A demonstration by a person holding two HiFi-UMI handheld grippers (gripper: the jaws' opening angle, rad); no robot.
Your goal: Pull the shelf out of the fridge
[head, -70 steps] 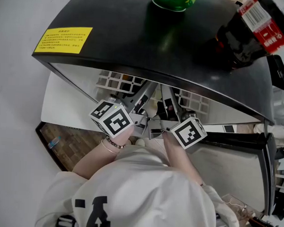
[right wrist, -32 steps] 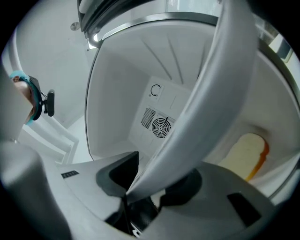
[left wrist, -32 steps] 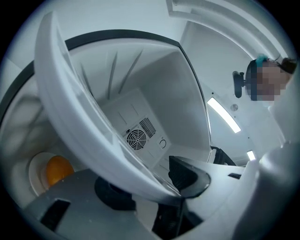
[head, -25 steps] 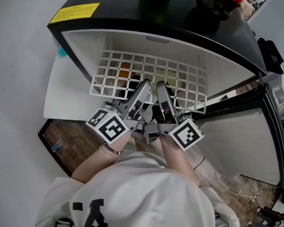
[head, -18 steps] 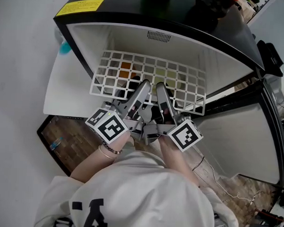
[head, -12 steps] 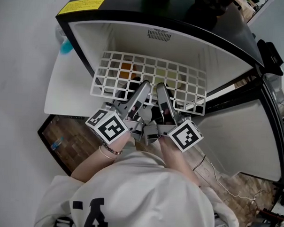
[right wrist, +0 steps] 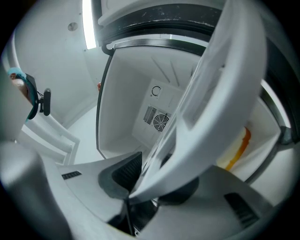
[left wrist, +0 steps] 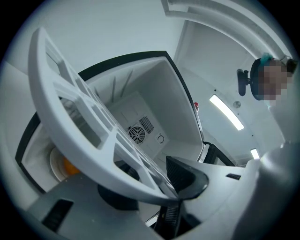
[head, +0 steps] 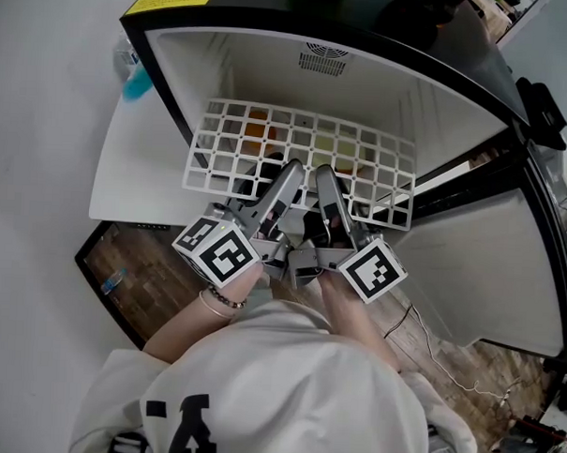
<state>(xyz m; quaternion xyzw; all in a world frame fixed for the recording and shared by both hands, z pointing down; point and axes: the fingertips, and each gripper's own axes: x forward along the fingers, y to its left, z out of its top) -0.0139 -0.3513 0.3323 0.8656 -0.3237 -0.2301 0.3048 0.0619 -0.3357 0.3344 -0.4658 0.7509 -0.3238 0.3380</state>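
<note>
- Two grippers side by side at the front edge of the white grid shelf (head: 297,137), seen from the head view.
- Left gripper (head: 292,171): jaws have just been closing; its own view shows the shelf's front bar (left wrist: 84,122) clamped between the pads (left wrist: 187,176).
- Right gripper (head: 323,174): jaws likewise just closing, clenched on the same bar (right wrist: 211,117), just beside the left.
- Shelf sits level in the open fridge (head: 271,75), front edge jutting toward the person.
- Round fan vent (head: 324,56) on the back wall.
</note>
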